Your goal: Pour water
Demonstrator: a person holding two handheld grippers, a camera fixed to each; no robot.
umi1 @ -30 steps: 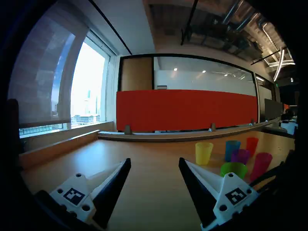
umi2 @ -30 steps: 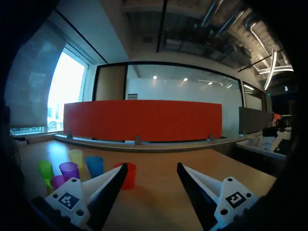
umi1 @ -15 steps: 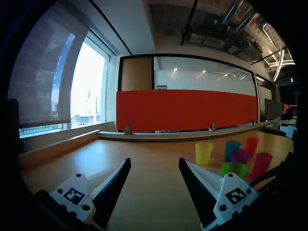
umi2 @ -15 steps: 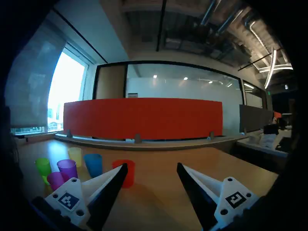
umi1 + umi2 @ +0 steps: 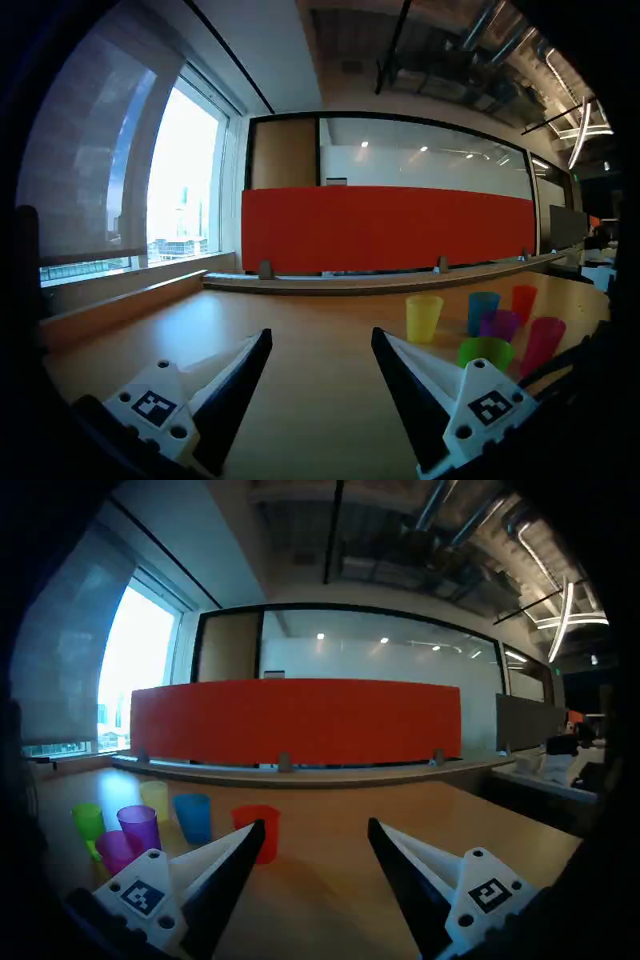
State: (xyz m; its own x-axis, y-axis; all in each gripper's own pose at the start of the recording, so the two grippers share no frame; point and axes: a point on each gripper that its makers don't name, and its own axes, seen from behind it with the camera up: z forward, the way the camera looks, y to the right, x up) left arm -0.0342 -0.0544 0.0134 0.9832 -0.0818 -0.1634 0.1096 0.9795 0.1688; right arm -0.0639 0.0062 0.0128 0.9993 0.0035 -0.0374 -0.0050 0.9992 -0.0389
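— Six cups on the bench, one per colour: yellow cup, blue cup, red cup, purple cup, green cup, pink cup. The right gripper view also gives six.

— Grouping?

— One loose cluster, all upright, mouths up. In the left gripper view it lies to the right of the left tool, beyond its right-hand finger. Green and pink are nearest; yellow sits on the cluster's left edge. In the right gripper view it lies to the left of the right tool, and the red cup is partly hidden behind that tool's left-hand finger.

— Water?

— Cannot tell whether any cup holds any.

— Tools, count and pose?

— Two. Each is held roughly level, low over the bench, aimed at the red screen along the far edge. A window is off to the left in both views.

— Fingers?

— Left tool: fingers spread wide, bare bench between the tips, nothing gripped. Right tool: likewise spread, nothing between the tips, no cup touched.
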